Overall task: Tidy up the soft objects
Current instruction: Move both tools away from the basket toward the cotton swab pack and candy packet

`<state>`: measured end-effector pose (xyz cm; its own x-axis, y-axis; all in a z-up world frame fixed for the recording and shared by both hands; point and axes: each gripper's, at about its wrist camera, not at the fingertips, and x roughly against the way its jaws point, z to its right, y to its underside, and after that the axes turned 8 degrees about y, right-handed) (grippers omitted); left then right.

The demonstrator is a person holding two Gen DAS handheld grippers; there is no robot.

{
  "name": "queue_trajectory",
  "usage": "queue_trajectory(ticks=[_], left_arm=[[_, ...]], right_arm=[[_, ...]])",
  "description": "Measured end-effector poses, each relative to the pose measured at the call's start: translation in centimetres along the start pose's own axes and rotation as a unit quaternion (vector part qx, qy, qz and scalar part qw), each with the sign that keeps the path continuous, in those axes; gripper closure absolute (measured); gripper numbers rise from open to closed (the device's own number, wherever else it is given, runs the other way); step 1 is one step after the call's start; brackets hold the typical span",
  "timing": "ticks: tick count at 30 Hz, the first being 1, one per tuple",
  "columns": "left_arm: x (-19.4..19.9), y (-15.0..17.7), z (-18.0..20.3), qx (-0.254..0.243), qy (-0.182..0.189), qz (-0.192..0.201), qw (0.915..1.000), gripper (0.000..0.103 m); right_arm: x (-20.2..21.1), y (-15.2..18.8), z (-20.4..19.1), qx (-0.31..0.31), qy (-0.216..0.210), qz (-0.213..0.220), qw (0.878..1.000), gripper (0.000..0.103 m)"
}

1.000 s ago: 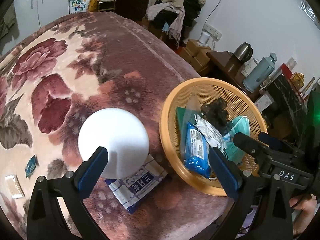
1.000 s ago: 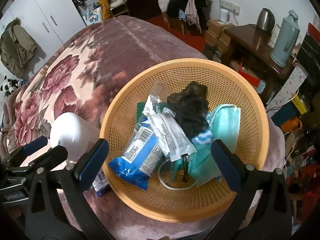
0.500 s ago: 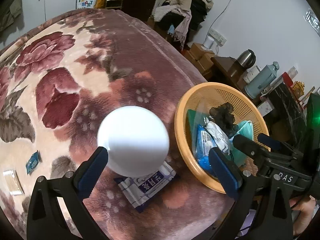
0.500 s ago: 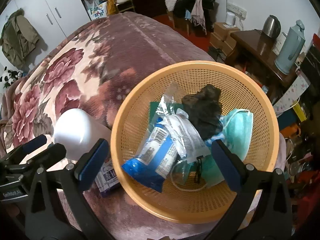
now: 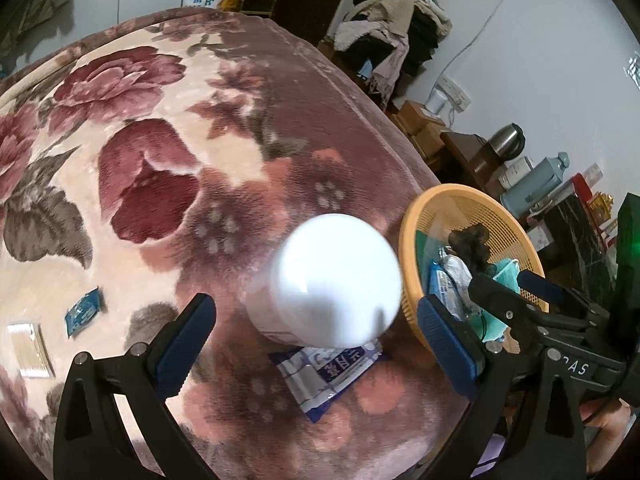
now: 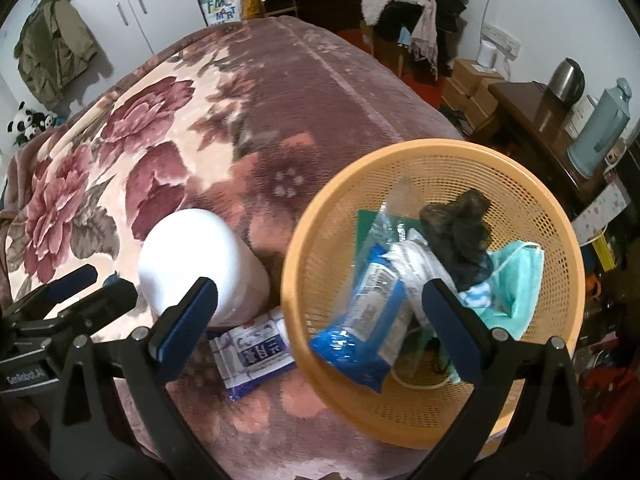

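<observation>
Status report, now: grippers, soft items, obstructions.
Left gripper and right gripper open, empty. Basket holds packs, mask. White roll sits on tissue pack, blocking it.

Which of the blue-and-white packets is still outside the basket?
The flat blue-and-white packet lying on the blanket, partly under the white roll, left of the orange basket. The other blue packet already lies inside the basket.
</observation>
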<state>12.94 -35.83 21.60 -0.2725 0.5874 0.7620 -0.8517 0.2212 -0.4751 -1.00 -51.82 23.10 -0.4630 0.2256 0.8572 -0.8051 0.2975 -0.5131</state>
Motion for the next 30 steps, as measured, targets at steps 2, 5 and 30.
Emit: queue_trajectory(ticks=[2,5,30], left_arm=[[0.2,0.1,-0.7,0.005,-0.001,0.002,1.0,0.002],[0.7,0.2,-2.0,0.015,-0.002,0.005,0.9999,0.002],[4.5,1.4,-9.3,0.074,-0.011,0.034,0.9966,0.001]], right_arm=[[-0.1,-0.1,-0.8,0.009,-0.001,-0.002,1.0,0.0],[0.1,-0.1,-1.9,0.018,-0.001,-0.001,1.0,0.0],[0.7,-0.3,-9.9,0.081,-0.011,0.007,0.997,0.0]])
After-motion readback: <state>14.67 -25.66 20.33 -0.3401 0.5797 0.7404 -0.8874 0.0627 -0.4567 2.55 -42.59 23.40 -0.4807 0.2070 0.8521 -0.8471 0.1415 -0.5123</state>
